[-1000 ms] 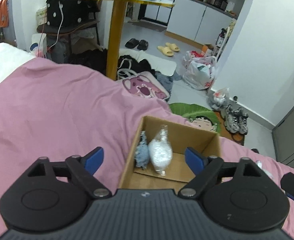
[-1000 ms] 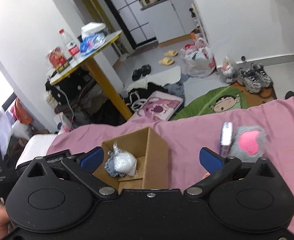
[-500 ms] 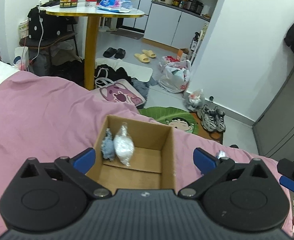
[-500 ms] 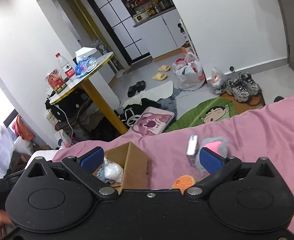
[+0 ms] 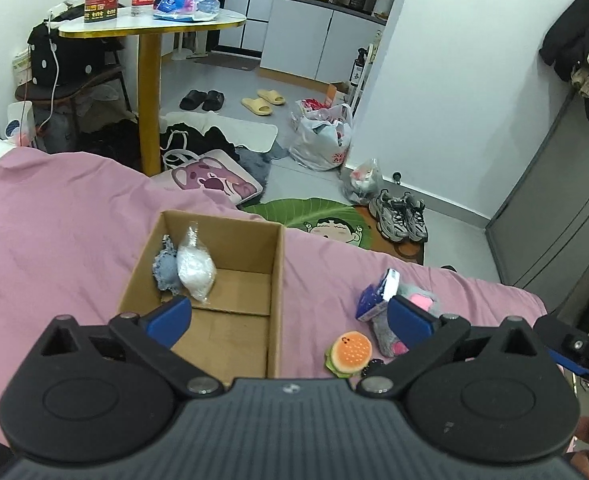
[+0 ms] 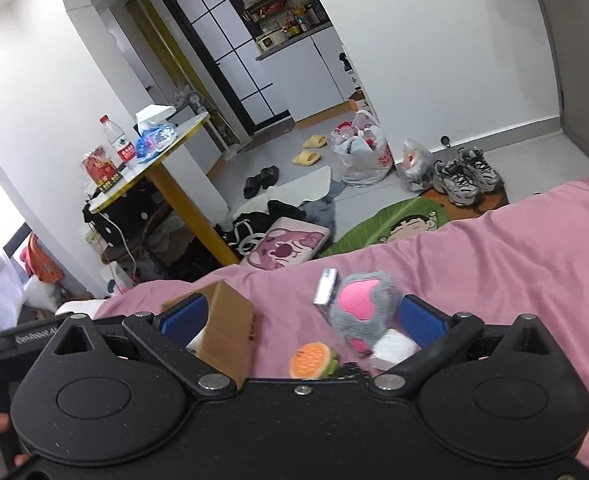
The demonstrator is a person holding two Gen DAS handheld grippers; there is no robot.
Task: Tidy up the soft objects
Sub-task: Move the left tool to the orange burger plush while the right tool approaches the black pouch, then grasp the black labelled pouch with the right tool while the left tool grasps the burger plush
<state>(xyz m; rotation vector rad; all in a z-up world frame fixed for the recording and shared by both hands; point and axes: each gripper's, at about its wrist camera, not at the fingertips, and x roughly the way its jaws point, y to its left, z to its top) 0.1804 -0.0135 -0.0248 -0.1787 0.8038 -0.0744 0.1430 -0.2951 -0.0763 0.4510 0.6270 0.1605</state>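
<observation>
Left gripper [image 5: 290,314], jaws spread wide and empty, hangs over the near end of the box [image 5: 214,280] on the pink sheet [image 5: 54,240]. Right gripper [image 6: 300,320], jaws likewise wide apart and holding nothing, frames the loose items beside the box. Inside the box, against its left wall, lie a blue-grey plush [image 5: 166,270] and a white bagged item [image 5: 195,270], touching. To the right of the box, on the sheet: a burger toy [image 5: 348,356], a grey paw plush [image 6: 364,308] with pink pads, and a small packet [image 6: 326,286] leaning against it.
</observation>
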